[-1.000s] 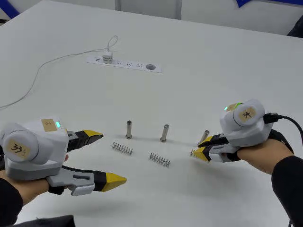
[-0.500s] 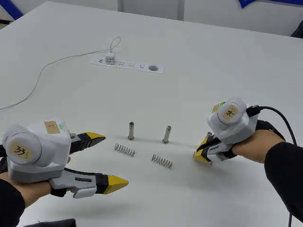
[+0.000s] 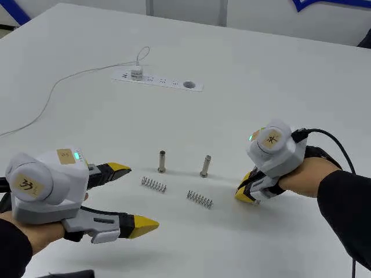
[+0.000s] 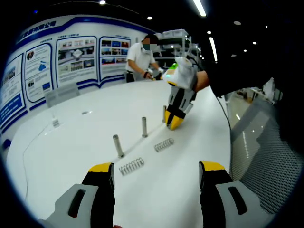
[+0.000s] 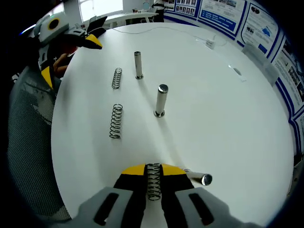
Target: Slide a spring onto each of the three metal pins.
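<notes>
Two metal pins (image 3: 162,161) (image 3: 205,165) stand upright on the white table (image 3: 261,87). In front of them lie two loose springs (image 3: 151,184) (image 3: 199,198). My right gripper (image 3: 246,194) is shut on a third spring (image 5: 153,181), tips down near the table. The third pin (image 5: 198,178) lies close beside its right jaw; whether they touch I cannot tell. My left gripper (image 3: 132,197) hovers wide open at the near left, holding nothing. In the left gripper view the pins (image 4: 118,145) (image 4: 144,127) and springs (image 4: 131,166) (image 4: 164,144) sit ahead of its jaws.
A white power strip (image 3: 157,81) with a plug and a cable (image 3: 69,75) lies at the back left. A black cable (image 3: 333,142) trails from the right gripper. A person (image 4: 142,57) stands beyond the table's far end.
The right gripper has rolled over and shifted slightly left with the spring, now covering the third pin in the head view. The left gripper has barely moved.
</notes>
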The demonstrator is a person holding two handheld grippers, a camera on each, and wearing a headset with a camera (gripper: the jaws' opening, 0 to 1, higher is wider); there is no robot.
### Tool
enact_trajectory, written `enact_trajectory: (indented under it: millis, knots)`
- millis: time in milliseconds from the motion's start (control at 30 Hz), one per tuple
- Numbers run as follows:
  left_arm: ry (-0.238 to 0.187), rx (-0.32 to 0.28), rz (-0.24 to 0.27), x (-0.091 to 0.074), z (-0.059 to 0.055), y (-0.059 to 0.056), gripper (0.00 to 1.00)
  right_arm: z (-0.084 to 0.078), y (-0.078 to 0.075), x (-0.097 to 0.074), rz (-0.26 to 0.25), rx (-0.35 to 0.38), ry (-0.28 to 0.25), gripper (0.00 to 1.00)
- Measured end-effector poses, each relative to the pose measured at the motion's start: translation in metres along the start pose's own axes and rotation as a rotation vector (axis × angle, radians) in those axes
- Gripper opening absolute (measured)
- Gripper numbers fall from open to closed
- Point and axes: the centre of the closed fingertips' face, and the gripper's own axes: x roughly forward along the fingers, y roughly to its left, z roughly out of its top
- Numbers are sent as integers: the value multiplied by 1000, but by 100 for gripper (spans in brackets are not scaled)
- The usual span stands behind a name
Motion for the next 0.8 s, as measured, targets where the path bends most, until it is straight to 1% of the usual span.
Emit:
enact_trajectory:
  millis: [200,367,467,500,533,633,800]
  knots:
    - [-7,2,-9,2,4,-2,73,8,5,-11,-8,42,-68,12]
    - [-14,4,-20,4,8,-5,73,17,11,-23,-13,85,-139,12]
    - [-17,8,-27,5,10,-6,73,27,17,-32,-7,117,-201,12]
    - [-21,6,-30,5,12,-7,72,33,19,-35,-2,130,-230,12]
    - [-24,4,-32,6,13,-7,72,36,20,-38,1,137,-243,12]
    - [-36,-2,-44,8,19,-8,72,53,26,-47,15,153,-314,12]
    - [-55,-6,-71,13,29,-14,70,77,36,-58,37,155,-392,12]
